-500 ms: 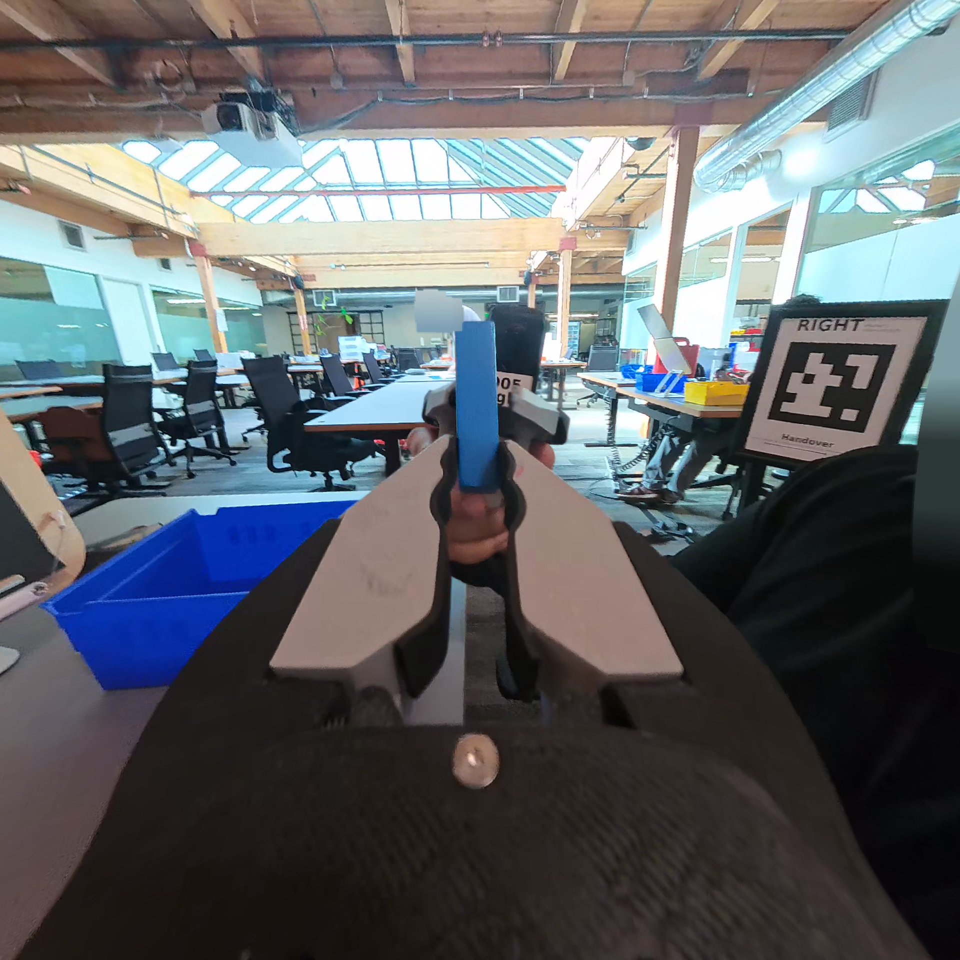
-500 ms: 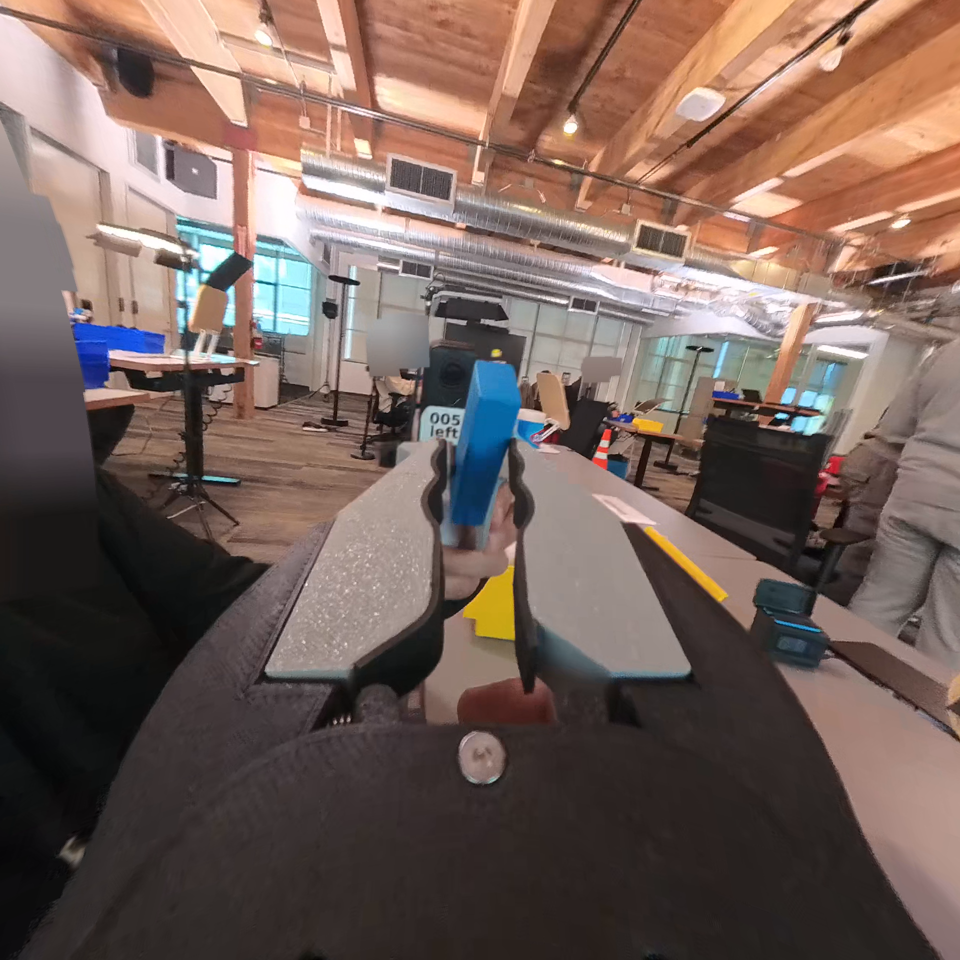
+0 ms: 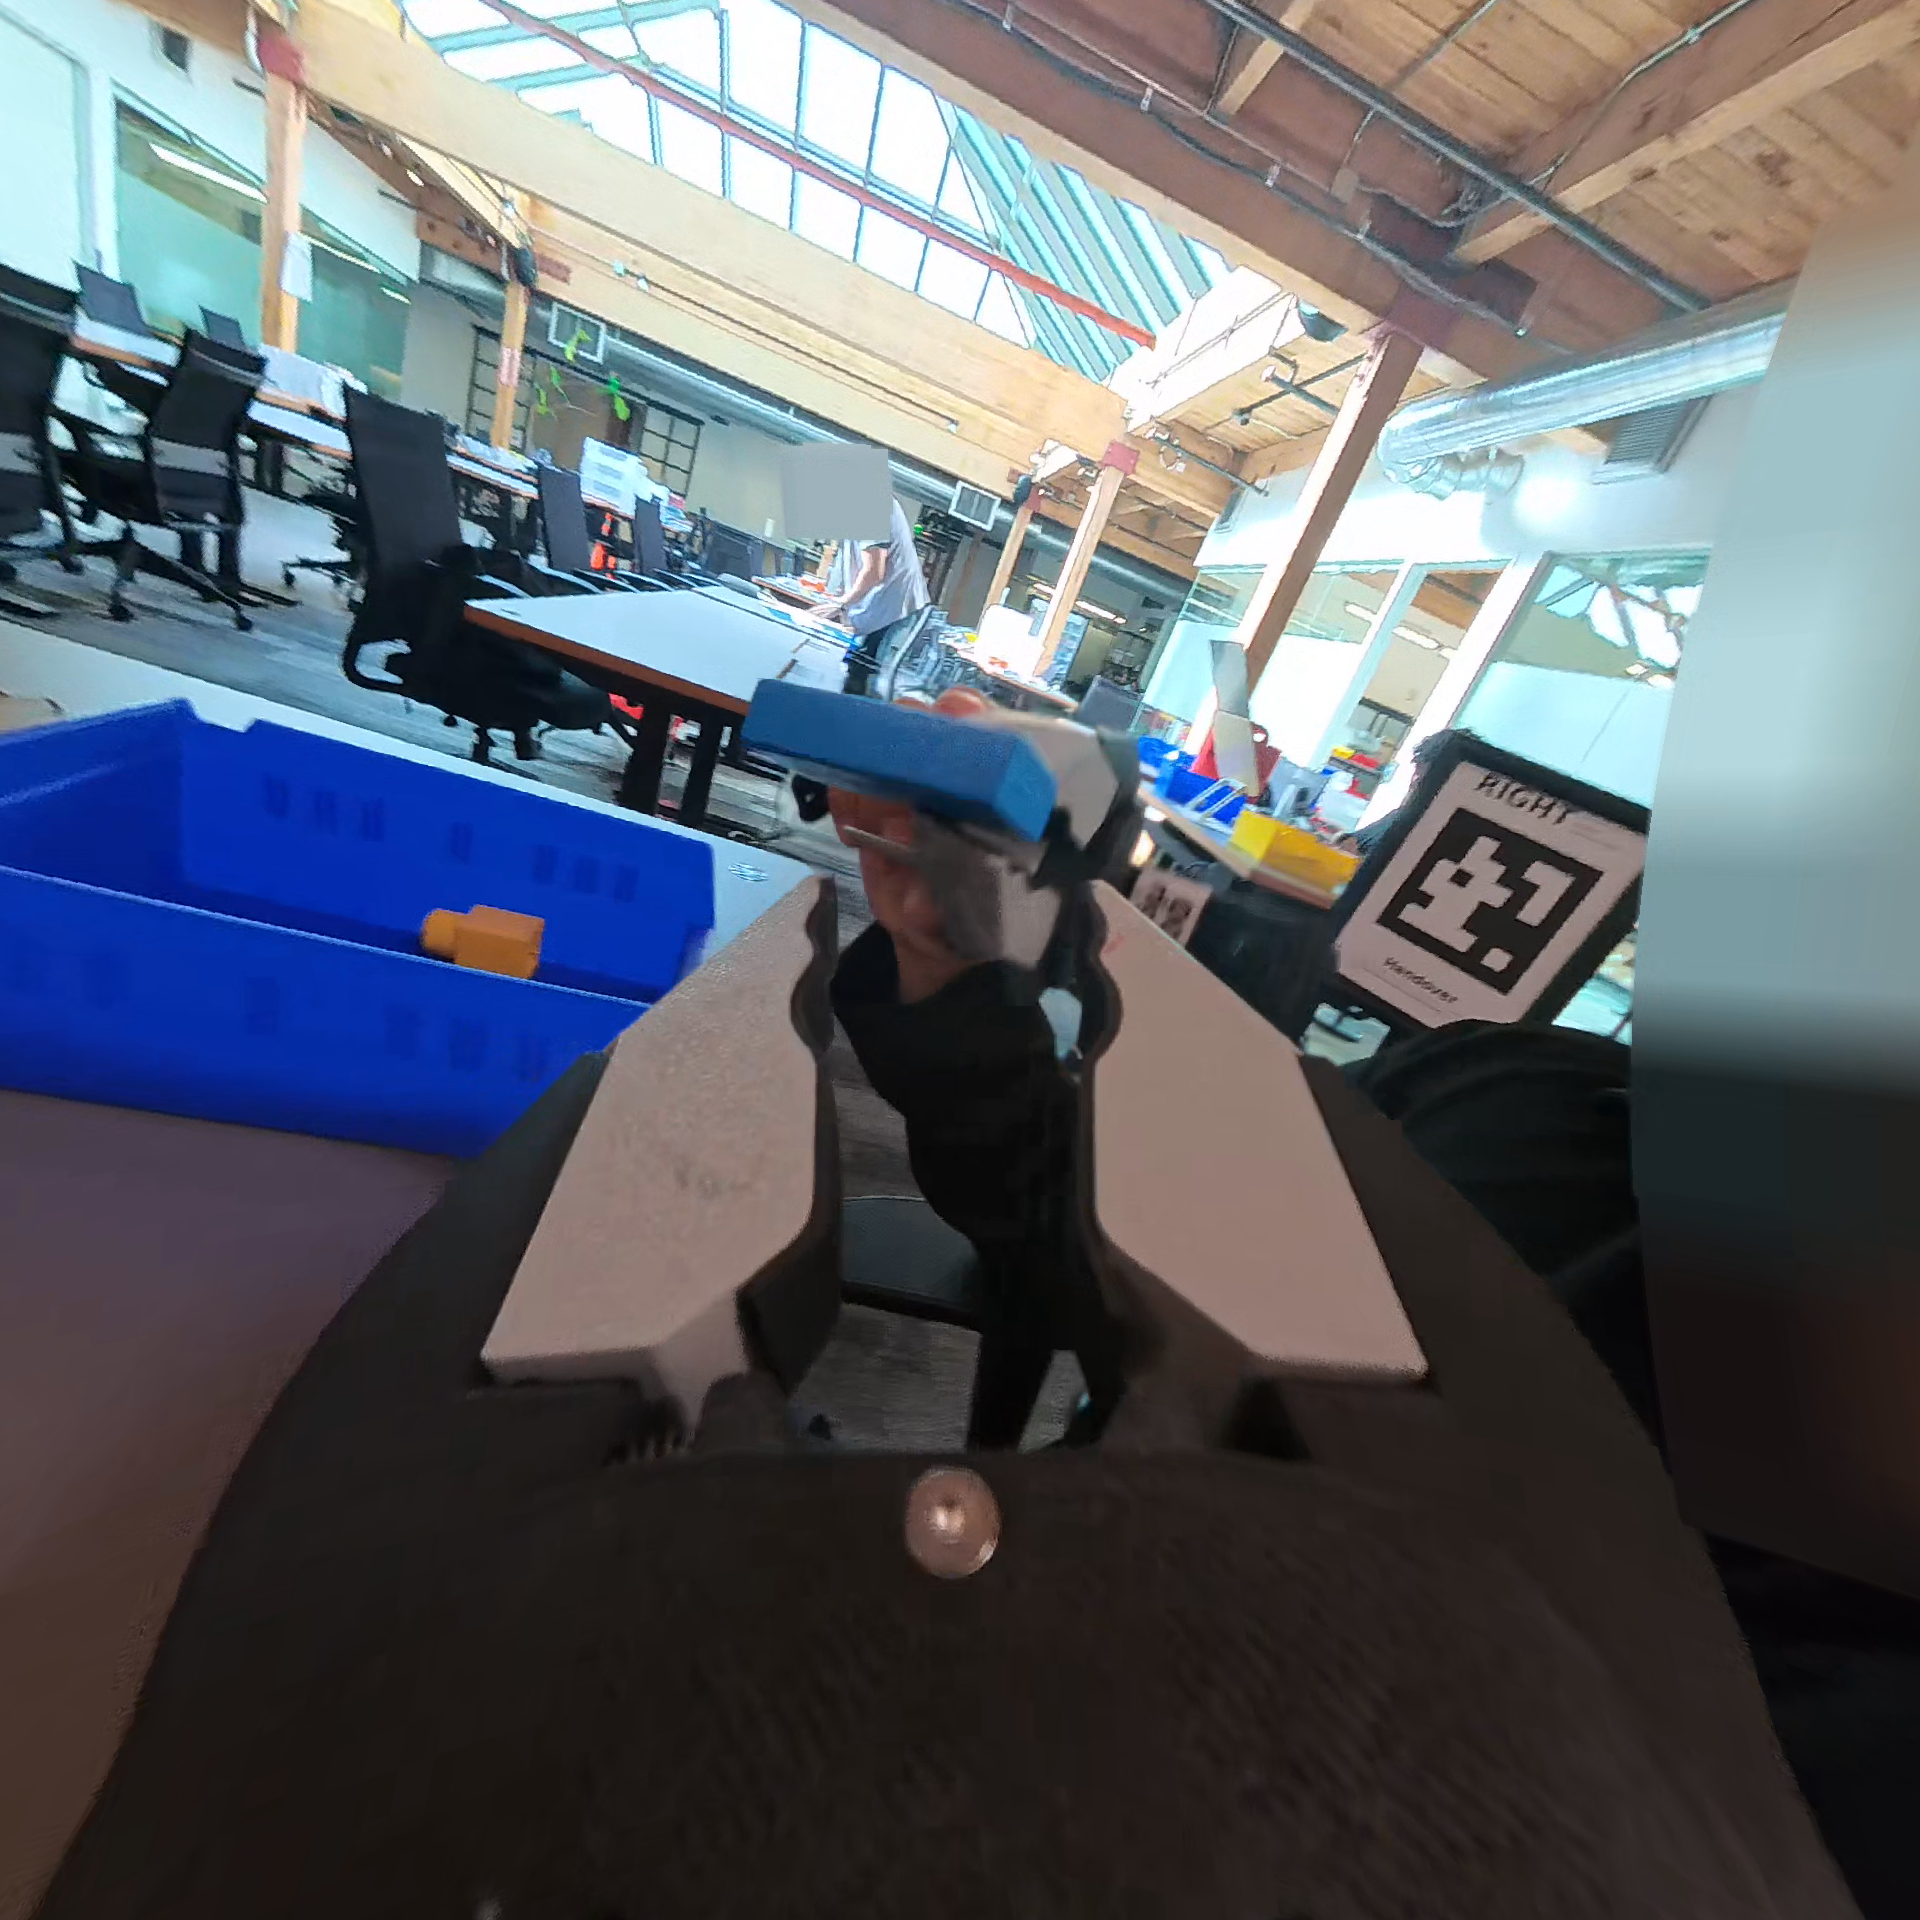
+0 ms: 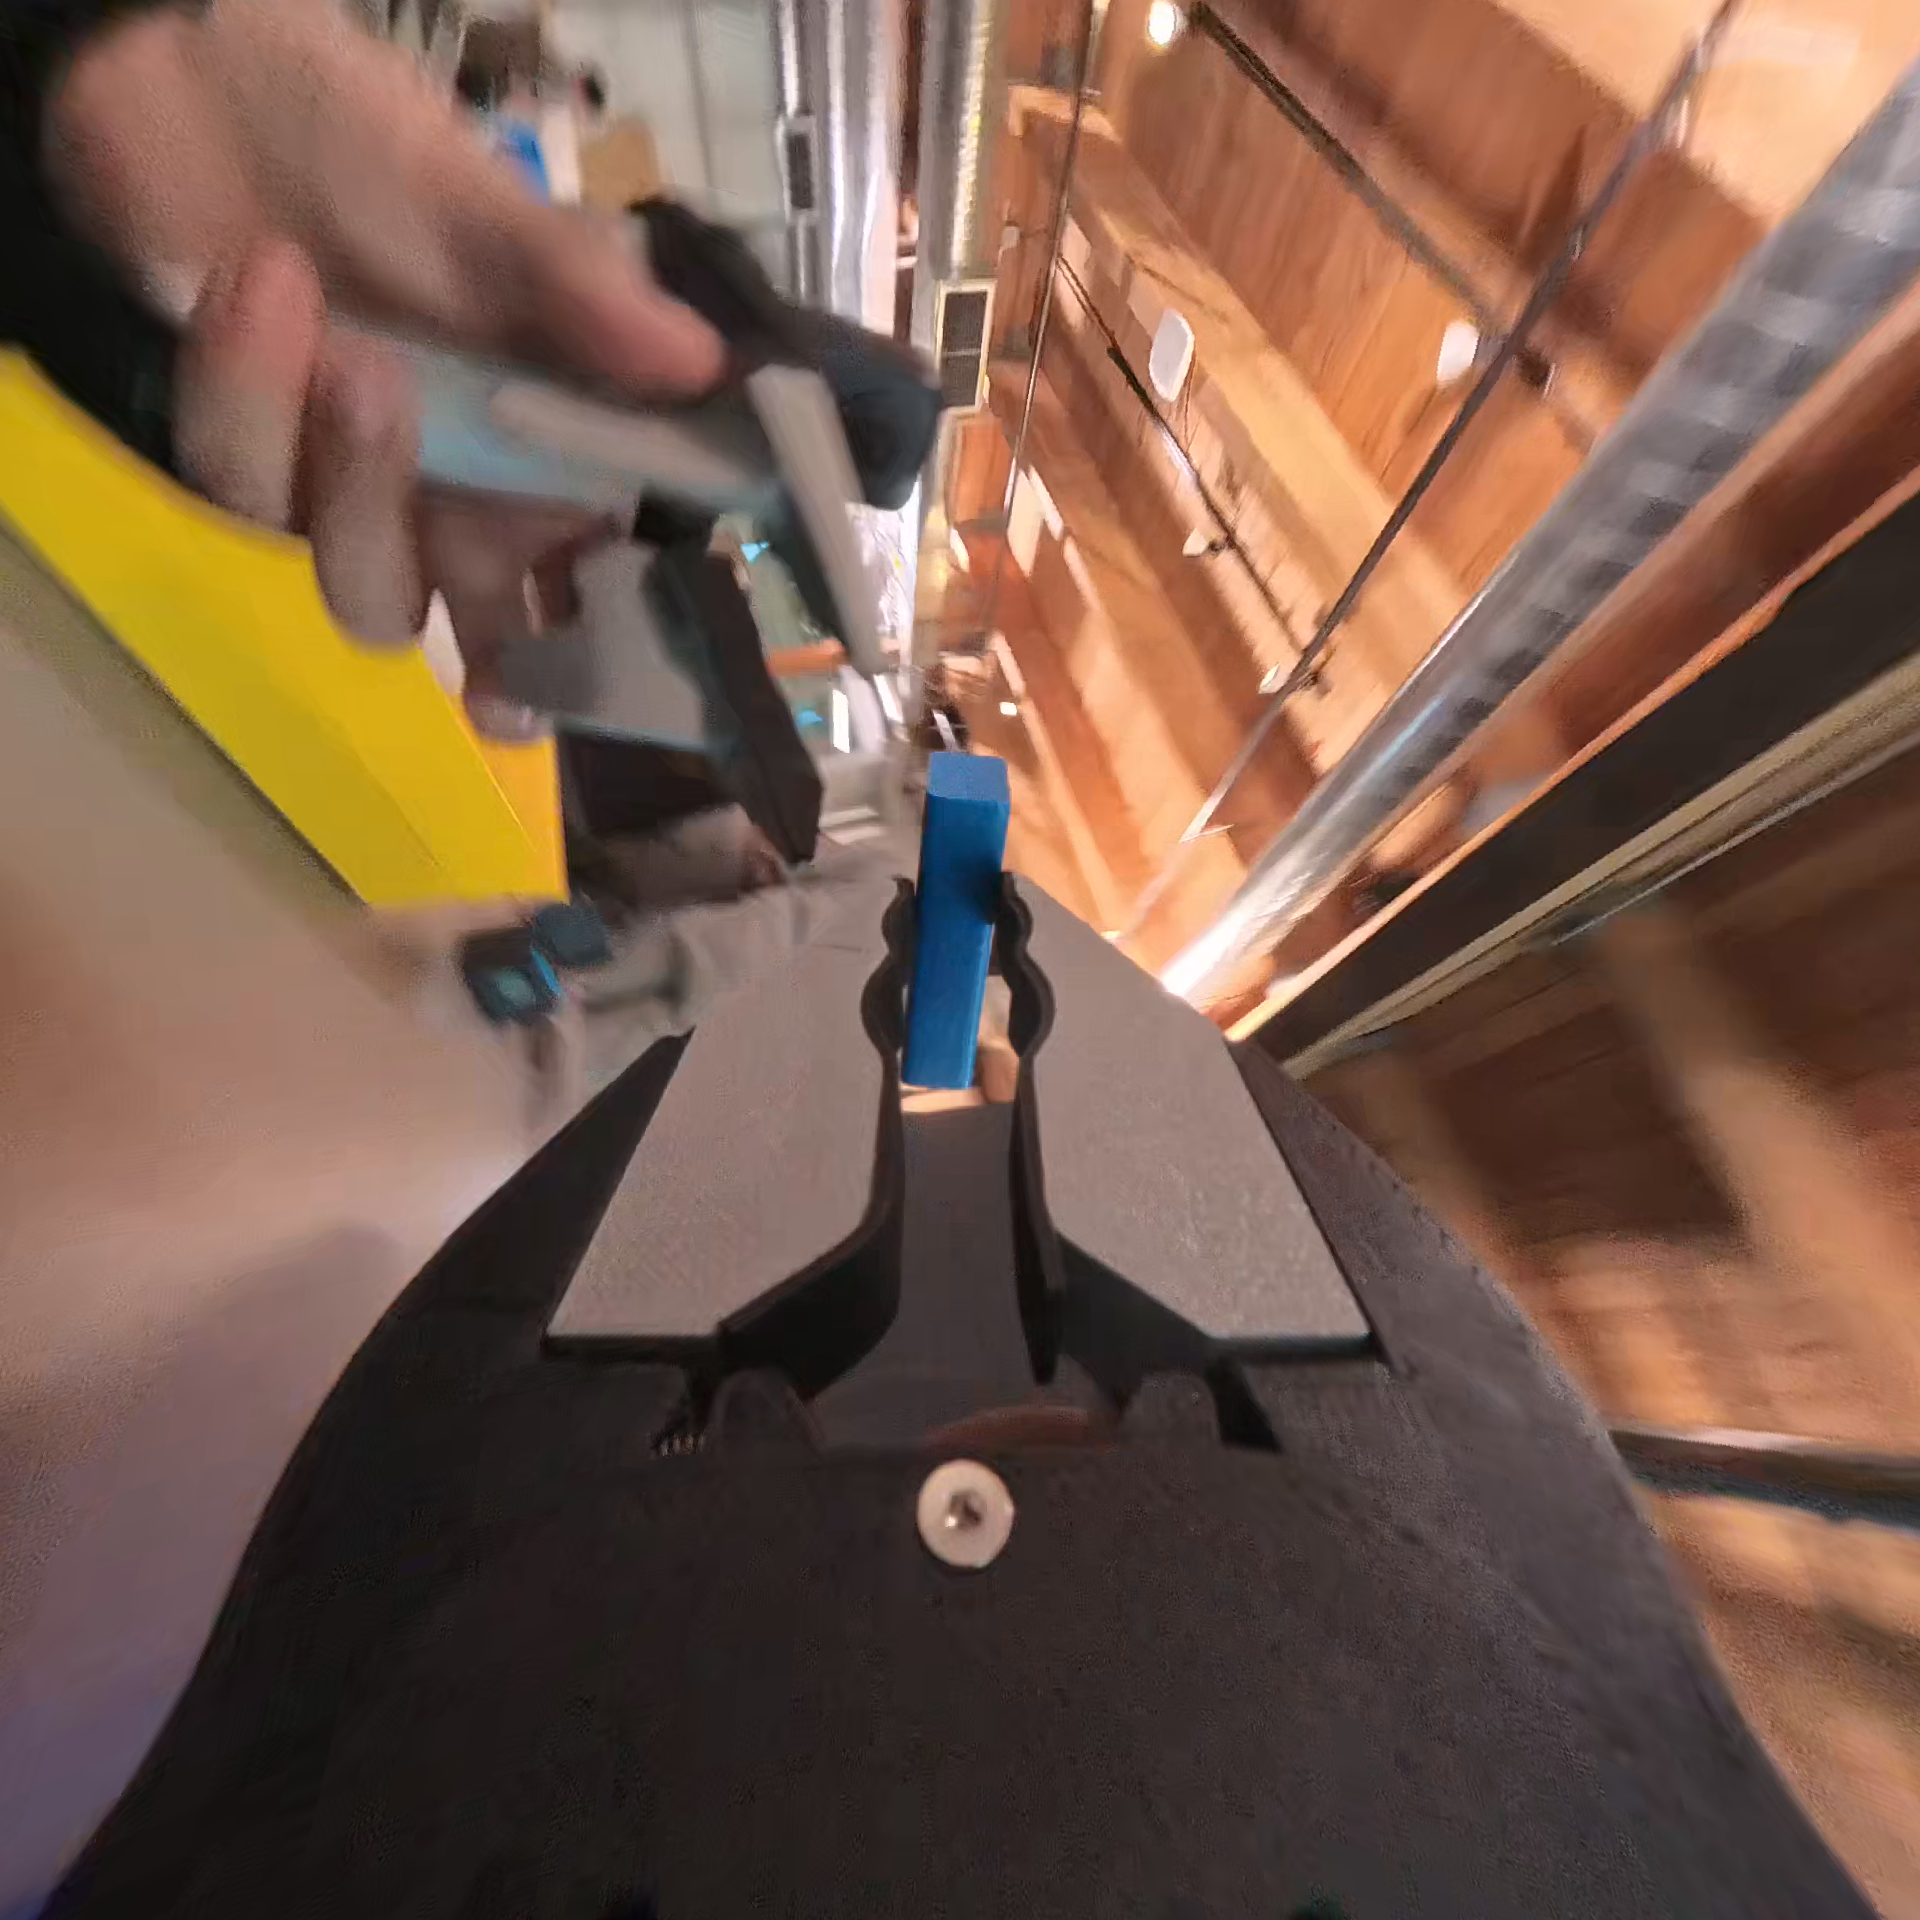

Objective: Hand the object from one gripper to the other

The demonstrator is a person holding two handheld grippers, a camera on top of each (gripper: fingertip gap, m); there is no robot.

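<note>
Two hand-held grippers: my right hand-held gripper, rolled sideways, clamps the blue block; my left hand-held gripper gapes empty, block just beyond its tips.

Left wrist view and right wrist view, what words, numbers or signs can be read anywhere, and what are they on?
White board with a black square pattern, at right: one printed word above the pattern and one below, legible; I do not repeat writing.
Small white label below the blue block: partly hidden and blurred, unreadable.
Right wrist view: motion-blurred, no writing can be made out.
</note>
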